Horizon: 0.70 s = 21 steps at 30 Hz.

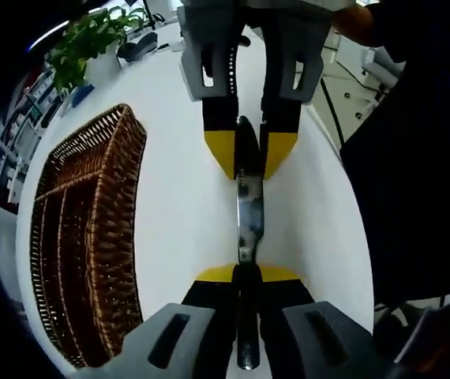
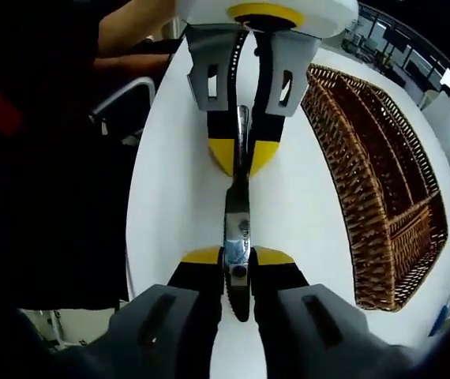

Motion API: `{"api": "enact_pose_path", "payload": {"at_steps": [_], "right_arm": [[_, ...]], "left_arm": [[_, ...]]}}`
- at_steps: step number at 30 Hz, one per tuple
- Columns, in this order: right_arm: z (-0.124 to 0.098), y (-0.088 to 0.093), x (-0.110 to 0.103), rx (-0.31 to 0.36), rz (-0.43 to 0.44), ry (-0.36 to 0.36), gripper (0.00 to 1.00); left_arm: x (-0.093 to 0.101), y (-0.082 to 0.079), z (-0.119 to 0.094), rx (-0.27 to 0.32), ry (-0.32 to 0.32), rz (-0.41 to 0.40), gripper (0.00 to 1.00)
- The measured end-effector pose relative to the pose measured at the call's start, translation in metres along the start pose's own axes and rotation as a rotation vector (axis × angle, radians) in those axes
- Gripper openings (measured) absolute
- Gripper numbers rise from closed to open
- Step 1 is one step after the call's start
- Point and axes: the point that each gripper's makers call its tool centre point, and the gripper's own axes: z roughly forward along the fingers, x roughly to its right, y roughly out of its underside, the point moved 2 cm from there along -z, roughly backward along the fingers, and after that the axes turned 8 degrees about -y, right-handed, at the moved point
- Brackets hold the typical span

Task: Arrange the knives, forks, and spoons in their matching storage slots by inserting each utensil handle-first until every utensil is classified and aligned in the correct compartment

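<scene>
A table knife with a silver blade and a black handle hangs lengthwise between my two grippers above the white table. My left gripper is shut on the blade end. Facing it, my right gripper is shut on the black handle. In the right gripper view the right gripper clamps the handle near its rivet, and the knife runs up into the left gripper. A brown wicker tray with long compartments lies beside the knife; this tray appears on the right in the right gripper view.
A potted green plant stands at the table's far end. A person in dark clothes stands close to the table edge, also as a person in the right gripper view. Shelves line the room behind.
</scene>
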Motion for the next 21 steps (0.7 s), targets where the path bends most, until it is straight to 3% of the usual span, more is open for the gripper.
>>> {"api": "enact_pose_path", "payload": {"at_steps": [8,21], "right_arm": [[-0.008,-0.007,-0.001,0.028,-0.024,0.016,0.11],[-0.042,-0.034,0.02,0.076,-0.086,0.084,0.11]], "left_arm": [[0.0,-0.002,-0.014,0.001,-0.031,0.015,0.07],[-0.026,-0.009,-0.053,0.012,-0.1,0.024,0.07]]}}
